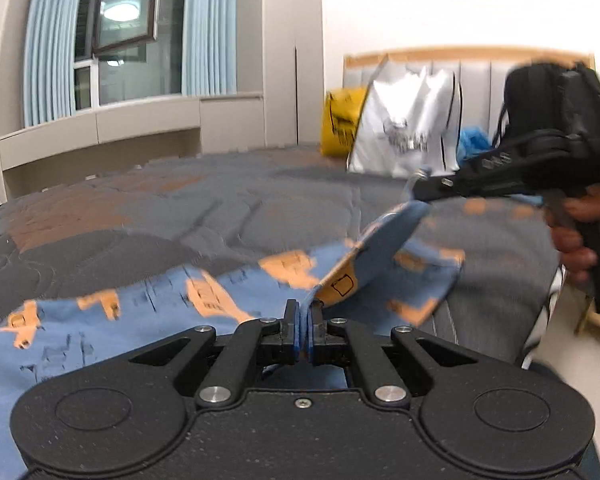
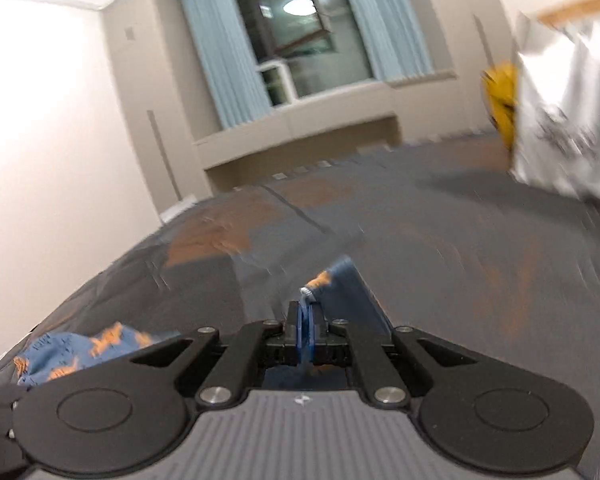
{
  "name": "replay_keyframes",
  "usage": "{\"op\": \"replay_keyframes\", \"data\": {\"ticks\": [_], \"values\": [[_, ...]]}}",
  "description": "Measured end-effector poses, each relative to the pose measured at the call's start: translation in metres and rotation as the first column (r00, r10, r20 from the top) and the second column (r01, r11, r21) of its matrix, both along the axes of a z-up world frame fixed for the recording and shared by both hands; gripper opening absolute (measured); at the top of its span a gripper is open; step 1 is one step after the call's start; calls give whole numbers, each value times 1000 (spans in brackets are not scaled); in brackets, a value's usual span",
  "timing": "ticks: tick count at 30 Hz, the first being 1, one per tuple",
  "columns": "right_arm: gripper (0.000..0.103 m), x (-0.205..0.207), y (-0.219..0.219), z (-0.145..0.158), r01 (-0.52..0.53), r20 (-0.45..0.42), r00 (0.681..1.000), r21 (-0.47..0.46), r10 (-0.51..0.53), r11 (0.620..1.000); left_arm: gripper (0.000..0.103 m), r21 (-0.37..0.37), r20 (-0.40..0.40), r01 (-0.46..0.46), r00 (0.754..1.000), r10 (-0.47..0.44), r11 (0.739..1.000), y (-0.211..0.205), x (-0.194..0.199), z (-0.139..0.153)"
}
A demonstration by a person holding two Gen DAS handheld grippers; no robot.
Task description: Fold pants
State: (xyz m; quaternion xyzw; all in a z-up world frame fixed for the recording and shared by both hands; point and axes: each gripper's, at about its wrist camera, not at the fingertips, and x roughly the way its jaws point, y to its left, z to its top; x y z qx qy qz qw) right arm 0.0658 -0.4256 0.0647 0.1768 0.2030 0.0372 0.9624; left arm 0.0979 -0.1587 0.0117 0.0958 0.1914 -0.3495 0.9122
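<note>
Both tools clamp the blue-and-orange pants (image 1: 112, 320): the left tool (image 1: 305, 322) pinches an edge just ahead of it, the right tool (image 2: 307, 320) a lifted corner, above the grey bed (image 1: 220, 208).

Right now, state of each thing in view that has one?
left gripper: shut on pants fabric
right gripper: shut on pants edge
pants: blue with orange print, partly lifted off the bed, one part folding over
window: one pane swung open
curtains: drawn aside
silver bag: upright against headboard
</note>
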Motion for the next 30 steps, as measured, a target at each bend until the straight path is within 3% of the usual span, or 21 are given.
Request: {"op": "replay_keyframes", "data": {"ticks": [6, 9, 12, 13, 14, 18, 24, 27, 28, 30], "values": [[4, -30, -25, -53, 29, -81, 997, 129, -18, 991, 4, 51, -67, -20, 997, 24, 998, -2, 3, -16], [13, -39, -33, -67, 29, -101, 995, 151, -13, 988, 4, 57, -61, -36, 997, 39, 998, -7, 4, -22], [39, -45, -38, -66, 41, -78, 997, 141, -30, 989, 5, 52, -66, -46, 997, 49, 998, -7, 4, -22], [55, -47, -39, -63, 49, -68, 997, 127, -40, 991, 6, 53, -66, -46, 997, 50, 998, -7, 3, -21], [59, -48, -41, -60, 55, -54, 997, 112, -49, 992, 6, 55, -64, -47, 997, 51, 997, -7, 3, -20], [58, -37, -46, -51, 52, -24, 998, 54, -51, 997, 7, 60, -62, -58, 996, 61, 997, -10, 2, -19], [43, 8, -41, -53, -18, -54, 998, -8, 18, 1000, 7, 73, -55, -75, 995, 79, 994, -15, -1, -18], [15, 26, -38, -58, -35, -103, 994, -13, 34, 999, 7, 73, -52, -85, 995, 88, 994, -15, -2, -17], [9, 28, -36, -57, -31, -98, 995, -30, 28, 999, 6, 70, -48, -87, 995, 91, 994, -16, -3, -16], [8, 28, -34, -54, -30, -80, 996, -72, 24, 997, 6, 65, -24, -90, 996, 91, 994, -18, -6, -13]]}}
